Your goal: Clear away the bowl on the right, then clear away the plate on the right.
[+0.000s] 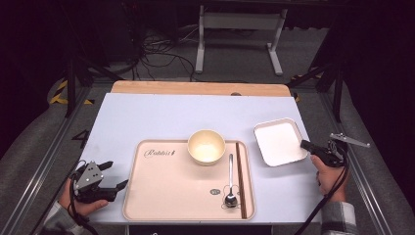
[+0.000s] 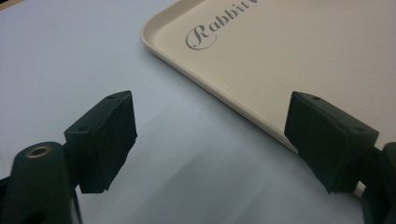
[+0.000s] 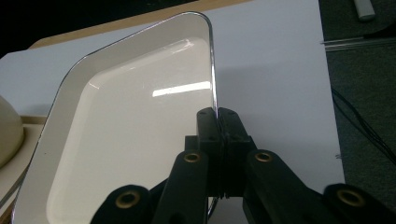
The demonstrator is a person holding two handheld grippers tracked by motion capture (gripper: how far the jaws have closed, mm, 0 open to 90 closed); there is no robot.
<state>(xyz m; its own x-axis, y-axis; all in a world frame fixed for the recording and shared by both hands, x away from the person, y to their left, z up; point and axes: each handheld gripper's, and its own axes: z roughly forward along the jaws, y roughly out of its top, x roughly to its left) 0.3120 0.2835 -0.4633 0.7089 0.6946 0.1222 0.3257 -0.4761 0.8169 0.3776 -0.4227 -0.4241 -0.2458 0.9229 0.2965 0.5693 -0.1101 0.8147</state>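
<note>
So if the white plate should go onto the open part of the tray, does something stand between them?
Yes. The chopsticks and spoon lie along the tray's right side, between the plate held by the right gripper and the bare area.

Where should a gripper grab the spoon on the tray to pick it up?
Probably the spoon is best taken by its long thin handle, near the middle, coming straight down from above with the jaws across it. It lies flat on the tray, bowl end toward the person. The chopsticks lie close alongside on its right, so the jaw on that side has little room.
</note>
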